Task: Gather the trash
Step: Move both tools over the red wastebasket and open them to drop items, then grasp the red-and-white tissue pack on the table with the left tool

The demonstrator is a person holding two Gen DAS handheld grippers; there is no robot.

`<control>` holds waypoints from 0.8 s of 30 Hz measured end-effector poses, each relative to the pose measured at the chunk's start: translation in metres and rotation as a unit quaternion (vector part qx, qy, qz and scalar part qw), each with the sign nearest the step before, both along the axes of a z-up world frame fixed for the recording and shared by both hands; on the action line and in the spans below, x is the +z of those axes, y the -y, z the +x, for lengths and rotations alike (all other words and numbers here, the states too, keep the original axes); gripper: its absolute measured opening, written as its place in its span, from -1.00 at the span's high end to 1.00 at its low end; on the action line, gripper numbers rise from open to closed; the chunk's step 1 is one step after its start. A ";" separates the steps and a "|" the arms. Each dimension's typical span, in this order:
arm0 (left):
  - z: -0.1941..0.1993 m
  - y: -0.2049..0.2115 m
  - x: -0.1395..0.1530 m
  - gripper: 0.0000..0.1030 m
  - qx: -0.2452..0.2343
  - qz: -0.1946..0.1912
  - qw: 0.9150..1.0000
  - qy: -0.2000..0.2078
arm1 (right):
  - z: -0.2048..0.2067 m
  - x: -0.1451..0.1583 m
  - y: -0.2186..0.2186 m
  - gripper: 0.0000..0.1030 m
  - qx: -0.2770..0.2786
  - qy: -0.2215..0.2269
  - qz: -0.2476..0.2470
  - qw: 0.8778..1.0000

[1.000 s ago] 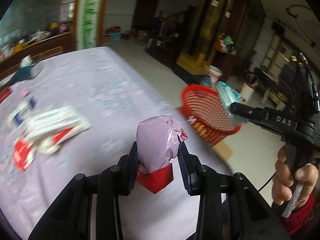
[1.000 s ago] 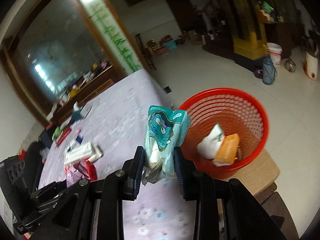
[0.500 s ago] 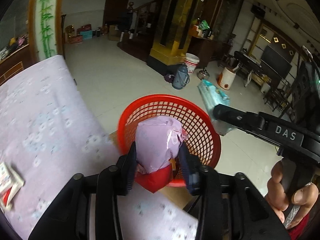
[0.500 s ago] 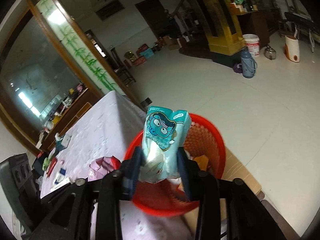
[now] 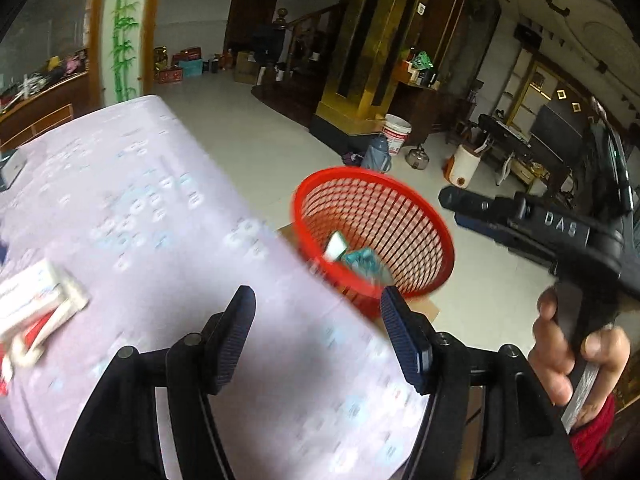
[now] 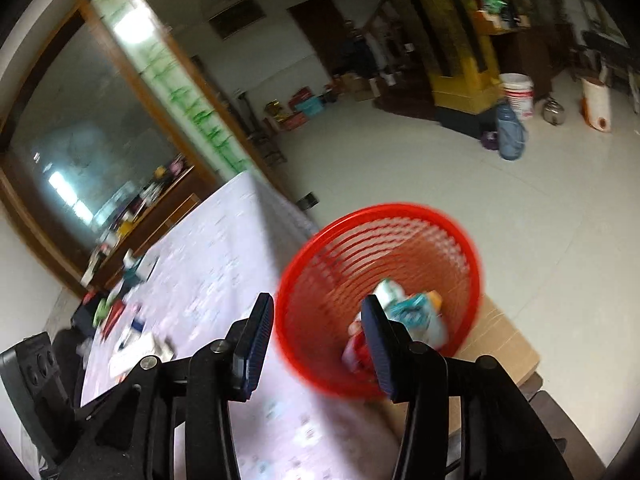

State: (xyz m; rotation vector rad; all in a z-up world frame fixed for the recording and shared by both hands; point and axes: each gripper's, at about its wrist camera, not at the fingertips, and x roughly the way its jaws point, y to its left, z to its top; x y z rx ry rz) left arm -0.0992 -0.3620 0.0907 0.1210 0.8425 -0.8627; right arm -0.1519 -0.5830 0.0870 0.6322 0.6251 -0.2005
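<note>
A red mesh basket [image 5: 424, 216] [image 6: 400, 216] stands beside the table's edge on a brown box. Inside it lie a teal packet [image 5: 366, 262] [image 6: 418, 314], a white piece [image 5: 335, 245] and a reddish wrapper [image 6: 354, 354]. My left gripper [image 5: 318, 304] is open and empty above the table's edge, just short of the basket. My right gripper [image 6: 318, 308] is open and empty too, at the basket's near rim. Seen in the left wrist view, the right gripper's body [image 5: 560, 228] is held by a hand [image 5: 576, 356] to the right of the basket.
The table [image 5: 152, 240] wears a pale lilac patterned cloth. White and red cartons [image 5: 36, 308] lie at its left, with more litter [image 6: 128, 340] toward its far end. A brown box [image 6: 504, 344] carries the basket. Beyond are tiled floor, a white bucket [image 5: 396, 134] and a flask [image 6: 510, 136].
Both grippers opened and let go. The pink wrapper and the teal packet dropped into the basket. Both views have drawn back from the basket toward the table.
</note>
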 end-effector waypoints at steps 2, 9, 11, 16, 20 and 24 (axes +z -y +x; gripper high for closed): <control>-0.002 -0.020 -0.001 -0.24 0.011 -0.002 1.000 0.000 | 0.006 0.000 -0.021 0.03 0.028 -0.003 0.000 1.000; -0.004 -0.113 0.002 -0.24 0.071 -0.010 0.997 0.005 | 0.031 -0.009 -0.093 0.03 0.108 -0.026 0.007 0.994; 0.000 -0.139 0.004 -0.24 0.090 -0.012 0.996 0.007 | 0.038 -0.010 -0.112 0.03 0.131 -0.030 0.004 0.991; 0.024 -0.221 0.007 -0.35 0.165 -0.008 0.986 0.018 | 0.045 -0.010 -0.148 0.03 0.165 -0.037 -0.012 0.986; 0.061 -0.281 0.003 -0.35 0.223 -0.015 0.975 -0.008 | 0.049 -0.009 -0.168 0.03 0.186 -0.040 -0.021 0.982; 0.106 -0.304 -0.013 -0.35 0.253 0.002 0.967 -0.022 | 0.054 -0.011 -0.182 0.03 0.199 -0.043 -0.020 0.979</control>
